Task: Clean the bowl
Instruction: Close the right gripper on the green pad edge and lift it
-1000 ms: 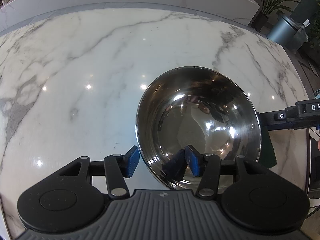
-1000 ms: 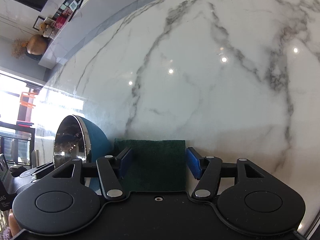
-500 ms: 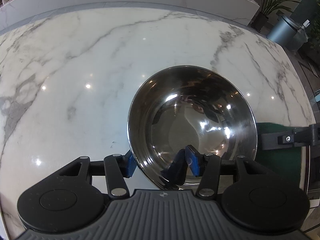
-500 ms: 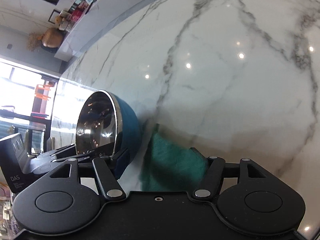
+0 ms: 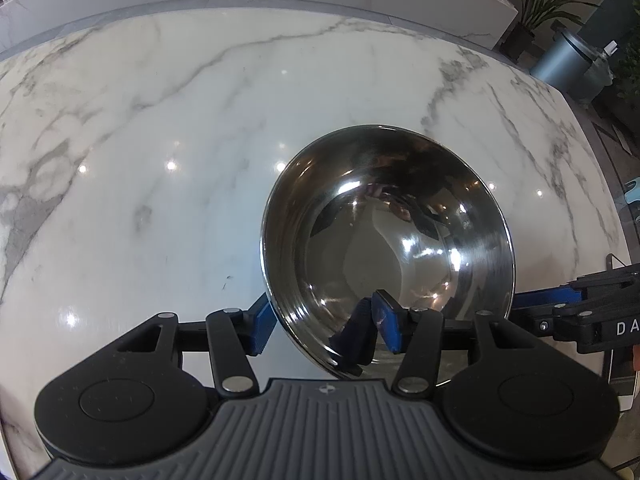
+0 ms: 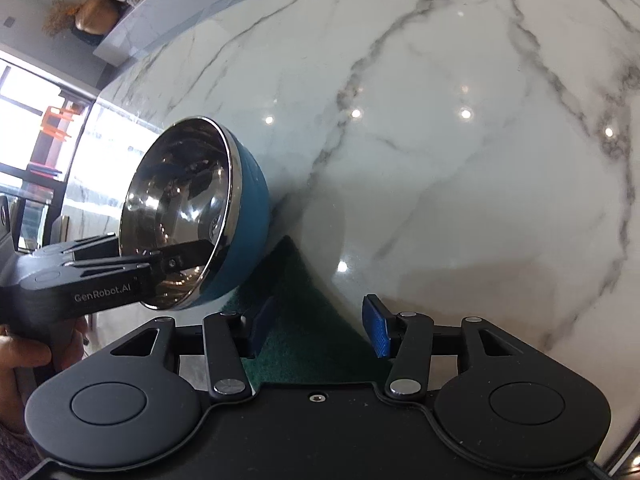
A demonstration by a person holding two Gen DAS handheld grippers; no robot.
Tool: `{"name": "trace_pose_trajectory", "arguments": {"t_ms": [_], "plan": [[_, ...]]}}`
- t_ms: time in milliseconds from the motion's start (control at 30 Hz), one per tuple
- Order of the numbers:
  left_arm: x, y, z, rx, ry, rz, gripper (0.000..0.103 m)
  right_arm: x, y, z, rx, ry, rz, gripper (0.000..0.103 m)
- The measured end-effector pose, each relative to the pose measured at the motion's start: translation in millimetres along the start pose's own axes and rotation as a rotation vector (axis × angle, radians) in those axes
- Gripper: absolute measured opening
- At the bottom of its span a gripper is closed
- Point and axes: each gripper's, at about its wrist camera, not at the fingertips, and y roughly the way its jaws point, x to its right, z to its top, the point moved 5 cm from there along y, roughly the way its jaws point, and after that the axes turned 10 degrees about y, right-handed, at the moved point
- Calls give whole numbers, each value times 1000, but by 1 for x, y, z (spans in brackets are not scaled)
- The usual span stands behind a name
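Left wrist view: close above the bowl (image 5: 386, 240), looking down into it and across the tabletop (image 5: 160, 128) toward its far edge. Right wrist view: low, beside the bowl (image 6: 188, 216), facing across the tabletop (image 6: 460, 160). Shared: bowl, tabletop.

The bowl (image 5: 384, 240) hides most of the left gripper's (image 5: 326, 326) outer pad. The right gripper's (image 6: 318, 328) body covers the near end of the green scouring pad (image 6: 298, 320), so whether its pads press it cannot be told. The person's left hand (image 6: 22, 364) runs off the picture's edge.
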Motion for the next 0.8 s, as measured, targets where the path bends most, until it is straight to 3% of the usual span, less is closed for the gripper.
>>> {"name": "trace_pose_trajectory", "arguments": {"t_ms": [167, 200, 233, 300, 333, 533, 800], "plan": [[0, -1, 0, 0, 1, 2, 51, -1, 4, -10, -58, -82, 4, 47], [0, -1, 0, 0, 1, 2, 51, -1, 4, -12, -59, -103, -6, 41], [0, -1, 0, 0, 2, 2, 51, -1, 4, -14, -63, -112, -11, 24], [-1, -1, 0, 0, 5, 2, 51, 1, 5, -18, -75, -104, -12, 20], [-1, -1, 0, 0, 4, 2, 51, 3, 5, -19, -79, -101, -12, 12], [0, -1, -1, 0, 3, 3, 51, 11, -4, -26, -30, -55, 3, 4], [2, -1, -1, 0, 14, 16, 51, 10, -29, -26, 88, -37, -87, 3]]}}
